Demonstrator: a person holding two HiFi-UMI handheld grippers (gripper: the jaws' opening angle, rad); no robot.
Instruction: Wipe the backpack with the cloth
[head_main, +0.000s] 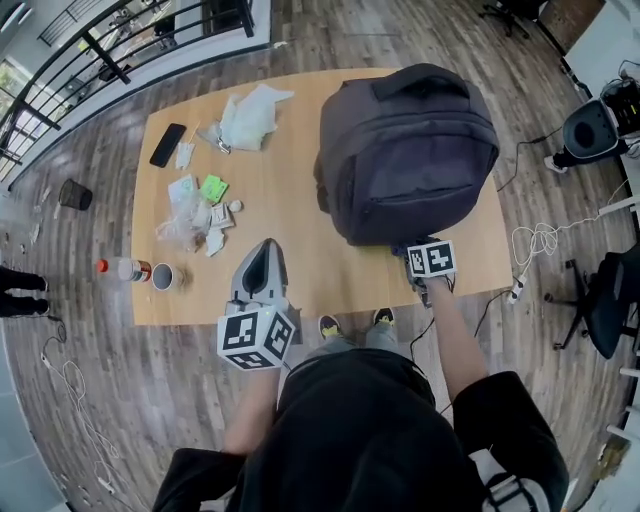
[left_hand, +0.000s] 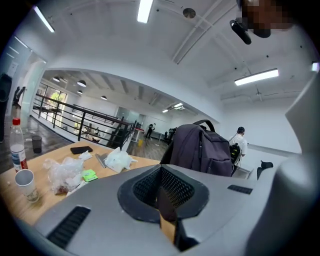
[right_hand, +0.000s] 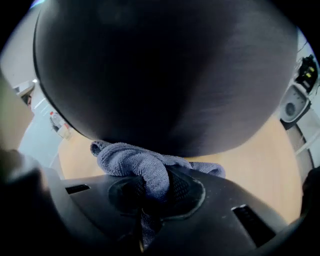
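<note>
A large dark grey backpack (head_main: 405, 150) lies on the right half of the wooden table (head_main: 320, 280). My right gripper (right_hand: 150, 195) is shut on a blue-grey cloth (right_hand: 135, 165), which is bunched against the backpack's (right_hand: 165, 75) near lower edge. In the head view only the right gripper's marker cube (head_main: 432, 258) shows, at the backpack's near side, and the cloth is hidden. My left gripper (head_main: 264, 248) hovers over the table's front edge, left of the backpack, shut with nothing in it (left_hand: 162, 192). The backpack (left_hand: 200, 147) stands ahead of it to the right.
The table's left half holds a black phone (head_main: 167, 144), a white plastic bag (head_main: 250, 115), crumpled wrappers (head_main: 190, 210), a green packet (head_main: 213, 187), a paper cup (head_main: 163, 276) and a bottle (head_main: 125, 268). An office chair (head_main: 610, 295) and cables (head_main: 535, 240) are on the floor at right.
</note>
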